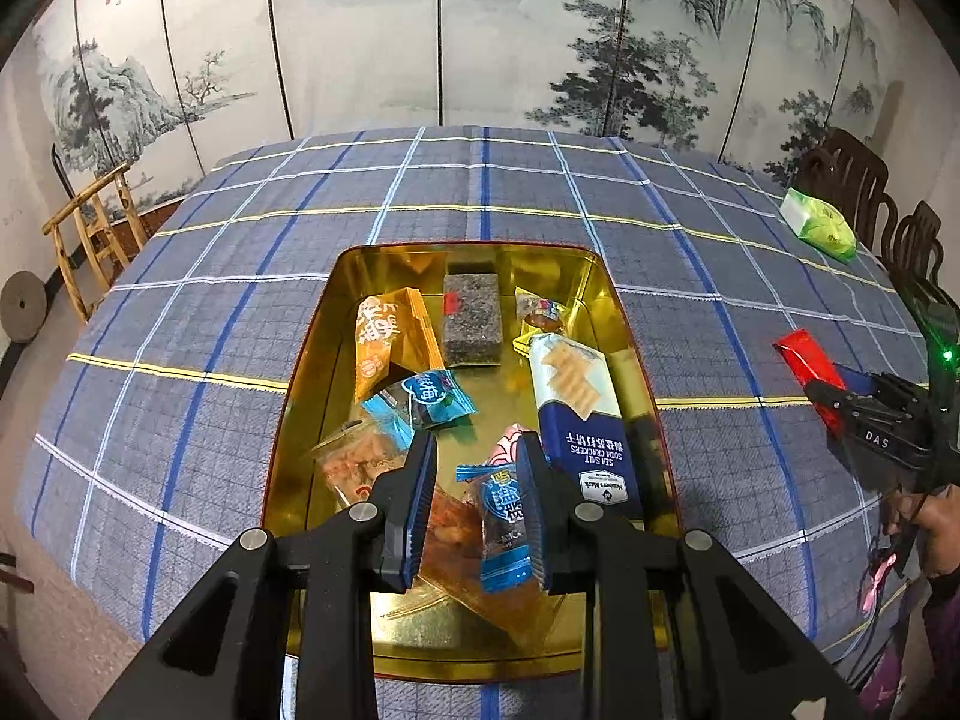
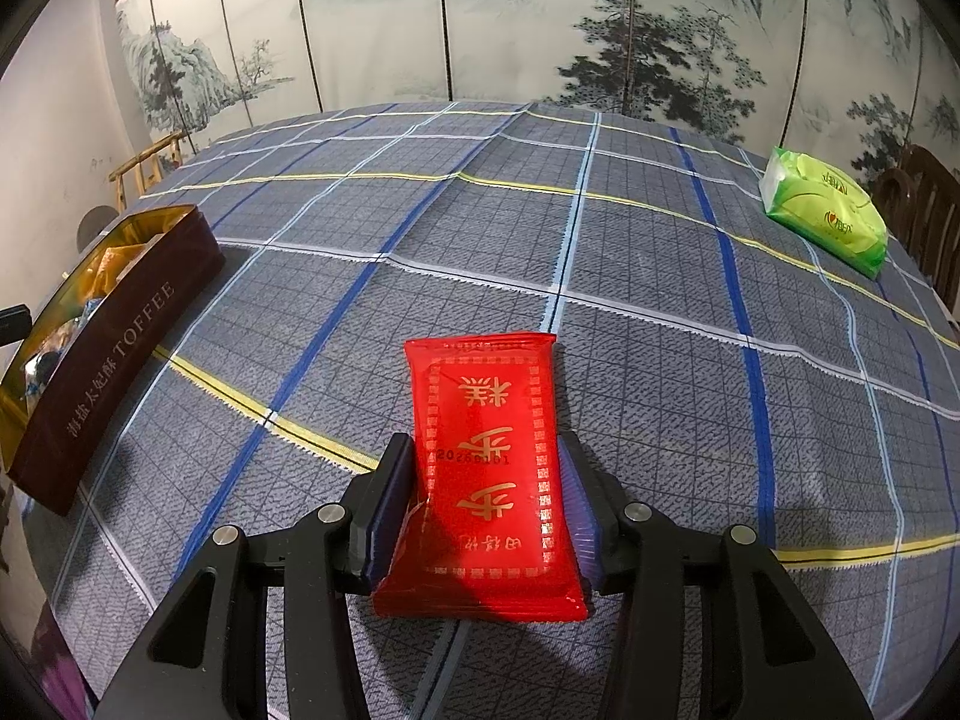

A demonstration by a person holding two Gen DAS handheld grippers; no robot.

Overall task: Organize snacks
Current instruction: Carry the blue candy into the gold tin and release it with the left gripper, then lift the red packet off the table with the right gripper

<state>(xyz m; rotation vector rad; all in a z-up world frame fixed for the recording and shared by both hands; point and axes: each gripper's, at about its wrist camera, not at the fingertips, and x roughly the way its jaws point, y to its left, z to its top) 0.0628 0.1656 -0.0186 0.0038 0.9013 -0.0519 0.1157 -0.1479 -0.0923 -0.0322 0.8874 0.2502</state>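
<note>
While my left gripper (image 1: 478, 498) hangs over the near end of the gold tin (image 1: 312, 348), its jaws are closed nearly as far as they go on a small blue candy wrapper (image 1: 501, 525). The wrapper is pinched upright so that, I judge, it can drop among the snacks already collected: the cracker box (image 1: 585, 414), an orange packet (image 1: 387, 336) and a dark bar (image 1: 472, 318) further in. Both tools pitch steeply downward. My right gripper (image 2: 483, 510) straddles the red packet (image 2: 489, 468), which lies flat on the checked tablecloth (image 2: 660, 360), well apart from the tin; its jaws stand partly open at the packet's sides, and I cannot tell whether the pads press. A green tissue pack (image 2: 825, 210) sits far off.
</note>
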